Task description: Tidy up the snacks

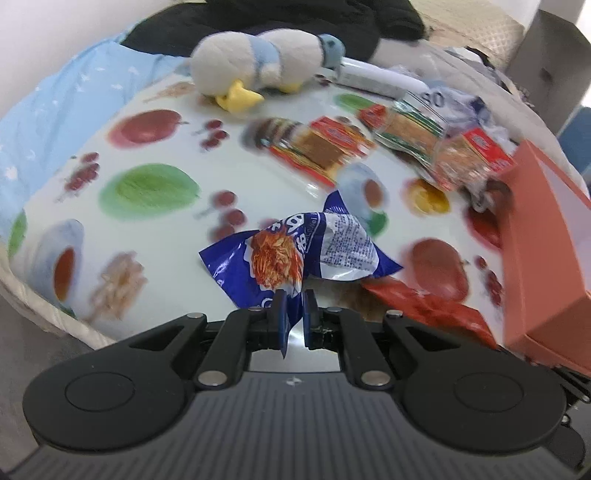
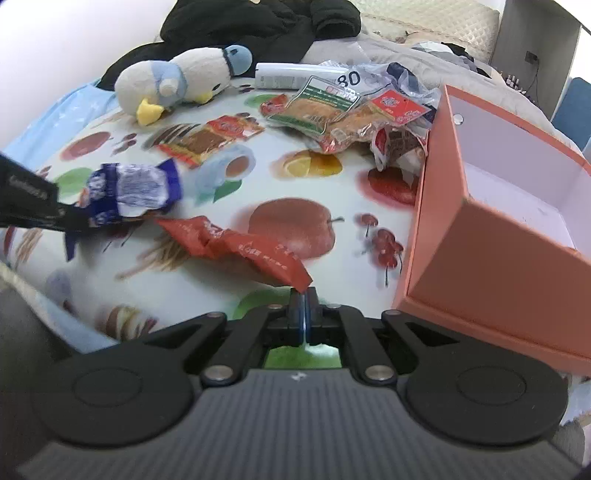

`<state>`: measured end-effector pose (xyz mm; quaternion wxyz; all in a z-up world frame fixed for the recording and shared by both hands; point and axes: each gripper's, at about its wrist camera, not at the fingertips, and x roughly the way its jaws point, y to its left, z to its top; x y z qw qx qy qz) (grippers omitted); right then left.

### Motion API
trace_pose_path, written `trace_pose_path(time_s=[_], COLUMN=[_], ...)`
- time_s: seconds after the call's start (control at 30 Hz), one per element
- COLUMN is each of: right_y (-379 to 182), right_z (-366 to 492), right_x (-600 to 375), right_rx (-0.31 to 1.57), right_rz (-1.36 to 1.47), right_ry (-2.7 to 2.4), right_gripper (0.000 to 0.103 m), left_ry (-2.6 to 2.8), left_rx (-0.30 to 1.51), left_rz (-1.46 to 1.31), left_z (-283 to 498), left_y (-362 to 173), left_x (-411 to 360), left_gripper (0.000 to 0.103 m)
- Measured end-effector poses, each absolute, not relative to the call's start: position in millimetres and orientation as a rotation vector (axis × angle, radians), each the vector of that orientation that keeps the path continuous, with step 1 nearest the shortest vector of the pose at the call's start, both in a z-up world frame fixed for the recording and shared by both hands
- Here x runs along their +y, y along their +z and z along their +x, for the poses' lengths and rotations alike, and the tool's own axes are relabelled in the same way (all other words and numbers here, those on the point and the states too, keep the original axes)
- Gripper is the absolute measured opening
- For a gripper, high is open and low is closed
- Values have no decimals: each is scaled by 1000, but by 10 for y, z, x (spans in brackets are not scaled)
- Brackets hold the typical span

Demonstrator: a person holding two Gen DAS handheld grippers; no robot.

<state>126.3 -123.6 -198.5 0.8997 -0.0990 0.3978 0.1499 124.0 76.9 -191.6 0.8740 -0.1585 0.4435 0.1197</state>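
Observation:
My left gripper is shut on the corner of a blue and white snack packet, which hangs above the fruit-print cloth. In the right wrist view that same blue packet sits at the far left with the left gripper pinching it. My right gripper is shut on the corner of a red snack packet, lifted over the cloth; the red packet also shows low right in the left wrist view. An open orange box with a white inside stands to the right.
Several more snack packets lie in a heap at the back, one apart to their left. A plush duck, a white tube and dark clothing lie behind them. The orange box edges the right side.

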Motion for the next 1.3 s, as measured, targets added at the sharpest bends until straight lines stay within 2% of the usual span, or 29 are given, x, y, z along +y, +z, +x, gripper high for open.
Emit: trace_pose_path(time_s=[0.3, 0.33, 0.47, 0.5, 0.53, 0.6, 0.67, 0.8, 1.07, 1.3], right_y=[-2005, -2008, -2005, -2005, -2003, -1995, -1982, -1967, -1866, -1905], right_z=[1185, 1182, 1211, 1219, 1229, 1242, 1238, 1254, 1355, 1474], right_x=[-1212, -1215, -1239, -1247, -1257, -1284, -1311, -1345, -1379, -1225], right_rx=[846, 848, 862, 866, 869, 868, 852, 840, 811, 784], right_rz=[-194, -189, -165, -161, -158, -149, -148, -168, -177, -303], right_ry=[350, 355, 387, 396, 402, 413, 408, 423, 529, 651], right_gripper=[6, 6, 9, 15, 23, 67, 78, 78, 78, 78], left_ry=[162, 154, 130, 124, 119, 114, 110, 87, 59, -29], left_rx=[960, 967, 986, 986, 988, 991, 985, 974, 954, 986], left_rz=[-334, -329, -307, -304, -300, -286, -260, -196, -57, 6], left_z=[1266, 1267, 1292, 1287, 1283, 1277, 1266, 1278, 1373, 1587], left_y=[-1885, -1881, -1865, -1853, -1838, -1806, -1756, -1652, -1506, -1680], left_x=[597, 591, 605, 614, 622, 638, 643, 653, 652, 651], left_gripper=[12, 14, 35, 46, 51, 65, 71, 85, 90, 91])
